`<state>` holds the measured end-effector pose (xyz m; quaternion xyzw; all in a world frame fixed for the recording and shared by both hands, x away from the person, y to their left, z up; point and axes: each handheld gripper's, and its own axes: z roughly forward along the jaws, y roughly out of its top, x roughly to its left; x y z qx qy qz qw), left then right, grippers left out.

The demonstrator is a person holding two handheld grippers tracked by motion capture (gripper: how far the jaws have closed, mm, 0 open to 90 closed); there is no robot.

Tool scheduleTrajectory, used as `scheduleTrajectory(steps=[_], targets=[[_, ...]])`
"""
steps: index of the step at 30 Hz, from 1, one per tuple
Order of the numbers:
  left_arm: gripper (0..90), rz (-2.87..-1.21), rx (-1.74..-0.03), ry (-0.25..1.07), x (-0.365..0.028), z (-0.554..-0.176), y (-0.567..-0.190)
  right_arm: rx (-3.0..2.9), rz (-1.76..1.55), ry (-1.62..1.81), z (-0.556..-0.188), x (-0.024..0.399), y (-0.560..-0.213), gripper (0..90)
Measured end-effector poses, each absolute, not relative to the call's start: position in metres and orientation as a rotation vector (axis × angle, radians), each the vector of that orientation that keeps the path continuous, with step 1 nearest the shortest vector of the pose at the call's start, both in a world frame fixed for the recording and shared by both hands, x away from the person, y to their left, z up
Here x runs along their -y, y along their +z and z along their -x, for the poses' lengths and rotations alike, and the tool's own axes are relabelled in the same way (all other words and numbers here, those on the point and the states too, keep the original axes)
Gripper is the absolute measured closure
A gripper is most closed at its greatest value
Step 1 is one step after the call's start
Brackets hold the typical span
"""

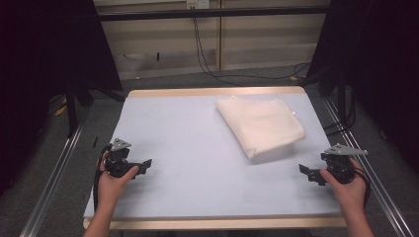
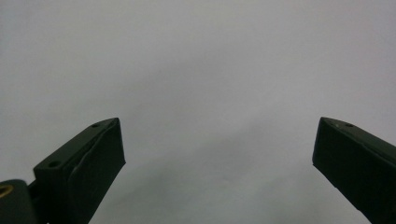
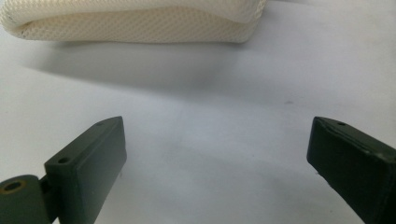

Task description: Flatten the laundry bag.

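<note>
A folded cream cloth point(image 1: 260, 126) lies on a pale grey table point(image 1: 197, 163), with a gripper held at each near corner.

The cloth sits toward the far right of the table, apart from both grippers. The left gripper point(image 1: 144, 164) and the right gripper point(image 1: 303, 170) point inward, each with jaws spread wide and holding nothing. From the right gripper view, the cloth's mesh edge point(image 3: 135, 21) lies ahead of the jaws.

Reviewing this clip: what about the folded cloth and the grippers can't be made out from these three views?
- Folded cloth: its top is cut off by the upper edge in the right gripper view; inner layers are hidden by the fold.
- Left gripper and right gripper: the jaws are too small in the high view; the hands cover the handles.
</note>
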<state>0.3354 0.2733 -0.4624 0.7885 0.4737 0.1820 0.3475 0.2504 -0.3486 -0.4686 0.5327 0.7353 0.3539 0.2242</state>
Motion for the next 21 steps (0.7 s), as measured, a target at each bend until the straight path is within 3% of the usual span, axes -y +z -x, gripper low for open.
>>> scheduleTrajectory(steps=[21], targets=[[2.6,-2.069,-1.223,0.45,-0.27,-0.336,-0.467,-2.1,-1.466,1.012,-0.263,0.331,-0.461,3.7]])
